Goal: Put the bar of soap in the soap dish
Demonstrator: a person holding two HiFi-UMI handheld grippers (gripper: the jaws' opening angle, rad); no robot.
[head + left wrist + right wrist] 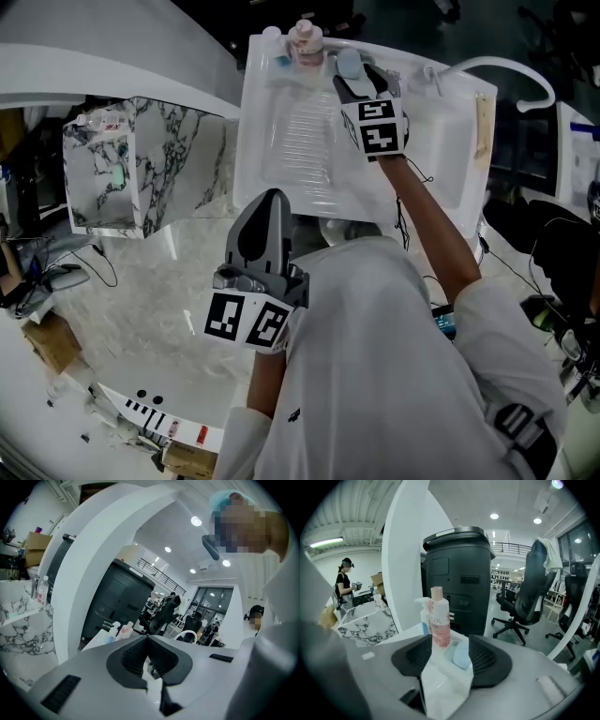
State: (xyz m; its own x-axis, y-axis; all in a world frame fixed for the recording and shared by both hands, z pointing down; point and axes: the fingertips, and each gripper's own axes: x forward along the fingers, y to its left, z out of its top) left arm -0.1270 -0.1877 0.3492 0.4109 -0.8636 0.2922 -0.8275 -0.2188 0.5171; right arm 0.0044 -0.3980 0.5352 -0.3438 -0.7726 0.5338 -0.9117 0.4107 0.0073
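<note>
Head view takes in a marbled bench [141, 281] across the lower left and a white basin [281, 150] at upper centre. Everything the task needs is crowded on the basin's far rim, at the top of the frame.

The right gripper [361, 80] reaches out to that rim at upper centre, probably because the dish sits at the back, out of easy reach. Its jaws stand apart with nothing pressed between the pads.

The left gripper [270, 211] hangs in mid-frame over the basin's near edge. Its jaws are together on nothing. It looks parked there to keep out of the way, as one gripper is enough for this job.

In the right gripper view a pink bottle [439, 620] and a pump bottle [423, 616] stand upright at centre, just behind the dish, so there is little room beyond it.

The pale dish [449, 651] lies low between the spread jaws. The blue soap [461, 655] rests inside it, free of both pads. I judge the placing done.
</note>
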